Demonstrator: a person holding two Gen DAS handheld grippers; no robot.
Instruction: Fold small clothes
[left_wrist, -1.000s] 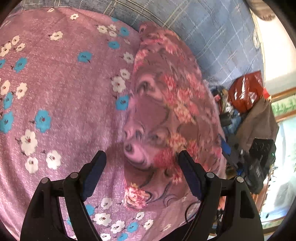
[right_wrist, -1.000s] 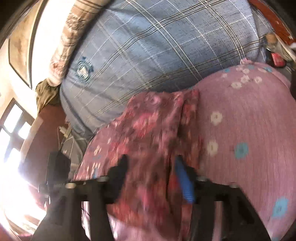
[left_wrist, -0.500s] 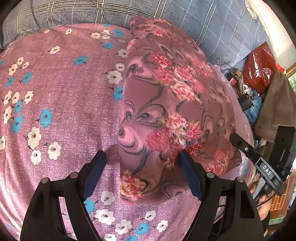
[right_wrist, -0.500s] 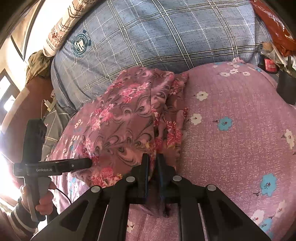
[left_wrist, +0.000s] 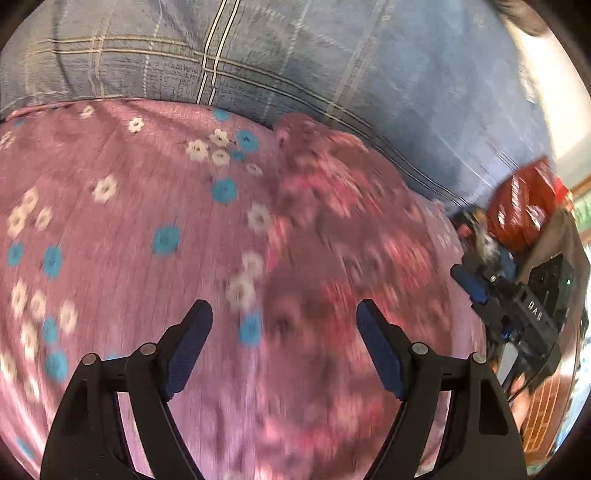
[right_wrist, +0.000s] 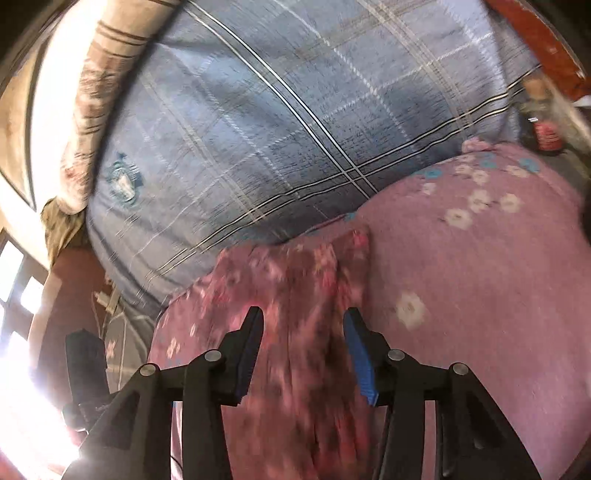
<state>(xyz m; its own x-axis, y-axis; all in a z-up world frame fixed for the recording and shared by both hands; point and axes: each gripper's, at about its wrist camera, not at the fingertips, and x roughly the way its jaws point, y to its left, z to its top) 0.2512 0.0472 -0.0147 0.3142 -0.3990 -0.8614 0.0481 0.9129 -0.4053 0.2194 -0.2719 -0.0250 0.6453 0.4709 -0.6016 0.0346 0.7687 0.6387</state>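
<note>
garment: small floral garment (right_wrist: 295, 332), dark pink with red flowers, lies flat on the pink flowered bedspread (right_wrist: 480, 277), far edge near the blue plaid pillow (right_wrist: 295, 129). Looks already folded into a narrow panel; both views blurred, layers can't be counted.
left gripper (left_wrist: 284, 332): jaws wide apart, nothing between the pads; garment (left_wrist: 351, 258) sits ahead and to its right, bedspread (left_wrist: 110, 240) under its left finger.
right gripper (right_wrist: 303, 343): jaws opening, pads clear of the cloth; garment runs straight ahead between and below the fingers, not pinched.
other tool: right gripper also shows at the far right edge of the left view, beyond the garment.
step, my read: between folds, re-grasp pending.
how to do it well: take the near corners, one per gripper, pinch all layers, lift low, carry toward the pillow-side edge, lay flat.
risk: grabbing the bedspread along with the cloth; thin fabric slipping from one pad.
</note>
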